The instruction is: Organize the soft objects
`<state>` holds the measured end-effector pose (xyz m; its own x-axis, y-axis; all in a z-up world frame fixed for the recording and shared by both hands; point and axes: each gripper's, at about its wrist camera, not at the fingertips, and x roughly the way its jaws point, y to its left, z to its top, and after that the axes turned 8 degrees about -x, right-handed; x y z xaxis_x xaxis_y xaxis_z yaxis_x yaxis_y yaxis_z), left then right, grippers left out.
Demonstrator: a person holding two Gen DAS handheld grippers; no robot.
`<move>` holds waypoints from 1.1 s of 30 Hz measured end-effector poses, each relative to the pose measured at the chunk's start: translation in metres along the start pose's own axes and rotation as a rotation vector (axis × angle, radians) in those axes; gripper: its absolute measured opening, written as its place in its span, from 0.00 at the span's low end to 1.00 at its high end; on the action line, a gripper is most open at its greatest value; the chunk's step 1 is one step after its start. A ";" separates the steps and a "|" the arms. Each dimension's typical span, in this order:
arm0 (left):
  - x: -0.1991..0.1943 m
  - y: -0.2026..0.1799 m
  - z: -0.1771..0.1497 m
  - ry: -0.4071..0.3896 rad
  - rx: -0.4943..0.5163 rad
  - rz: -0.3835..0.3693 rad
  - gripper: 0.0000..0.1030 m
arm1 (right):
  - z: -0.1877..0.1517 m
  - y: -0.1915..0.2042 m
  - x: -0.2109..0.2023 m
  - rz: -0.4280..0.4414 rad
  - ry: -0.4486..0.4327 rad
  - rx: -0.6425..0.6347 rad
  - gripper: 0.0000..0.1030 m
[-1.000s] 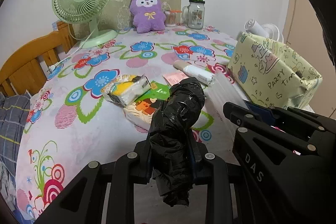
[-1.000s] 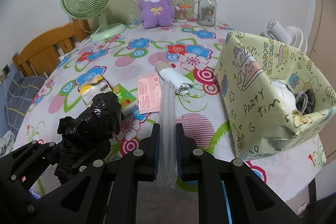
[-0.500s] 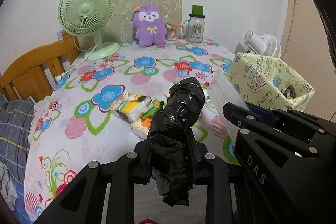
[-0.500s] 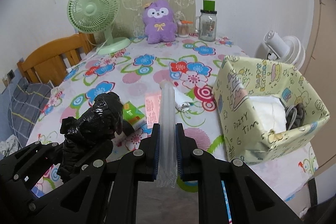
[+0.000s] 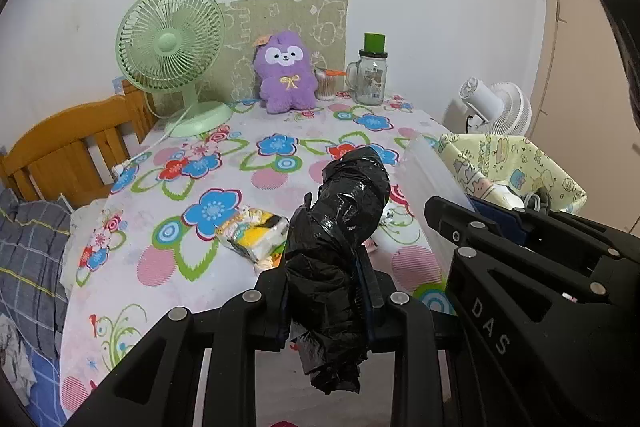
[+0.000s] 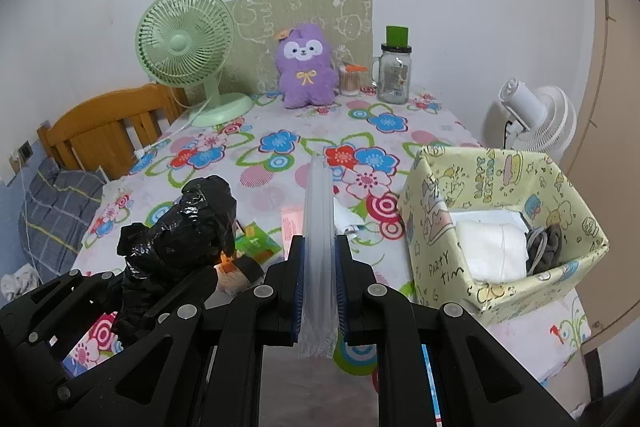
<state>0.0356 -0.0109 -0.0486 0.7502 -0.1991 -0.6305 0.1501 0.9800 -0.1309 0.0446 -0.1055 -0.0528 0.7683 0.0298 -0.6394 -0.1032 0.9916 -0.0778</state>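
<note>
My left gripper is shut on a roll of black plastic bags, held above the near edge of the flowered table. Beside it, my right gripper is shut on a flat pack of clear plastic bags that stands on edge between the pads. The black roll also shows at lower left in the right wrist view. A yellow party-print box sits at the table's right edge with white cloth and a grey item inside. Tissue packs lie on the table below the grippers.
At the far end stand a green fan, a purple plush, a glass jar with green lid and a swab pot. A wooden chair with grey cloth is left; a white fan is right.
Both grippers have risen with their loads, so the table looks further below and more of it shows. The grips have not changed.
</note>
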 end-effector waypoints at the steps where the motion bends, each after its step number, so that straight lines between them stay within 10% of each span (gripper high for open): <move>1: -0.001 0.000 0.001 -0.002 -0.001 0.001 0.25 | 0.001 0.000 -0.001 0.002 -0.003 -0.001 0.16; 33: -0.008 -0.033 0.040 -0.052 0.032 -0.001 0.25 | 0.035 -0.034 -0.023 0.017 -0.069 0.021 0.16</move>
<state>0.0503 -0.0416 -0.0091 0.7827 -0.2004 -0.5893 0.1709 0.9796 -0.1062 0.0527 -0.1350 -0.0090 0.8083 0.0548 -0.5862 -0.1039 0.9933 -0.0504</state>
